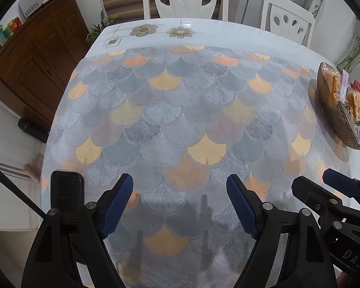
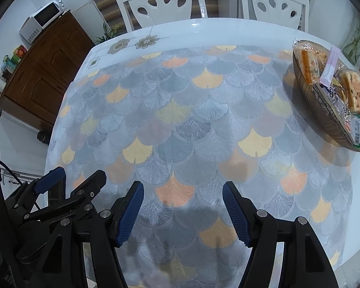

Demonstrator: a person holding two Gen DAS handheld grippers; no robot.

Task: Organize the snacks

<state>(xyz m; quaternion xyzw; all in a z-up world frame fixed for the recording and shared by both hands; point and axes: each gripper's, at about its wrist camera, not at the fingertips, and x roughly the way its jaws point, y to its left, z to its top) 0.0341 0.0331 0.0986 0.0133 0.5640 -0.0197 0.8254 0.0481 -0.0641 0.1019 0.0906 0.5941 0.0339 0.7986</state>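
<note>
Both spread wide and empty: left claw (image 1: 180, 206), right claw (image 2: 183, 210), side by side low over the fan-patterned bench (image 2: 180, 120). At two o'clock, well apart, oval woven brown basket (image 2: 324, 117) heaped with wrapped snacks (image 2: 352, 91), long axis near-to-far. Fits either tidying finished or sorting ahead; undecidable from here.

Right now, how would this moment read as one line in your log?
left gripper: open, empty | right gripper: open, empty | snacks: in basket, far right | table: cloth-covered
</note>
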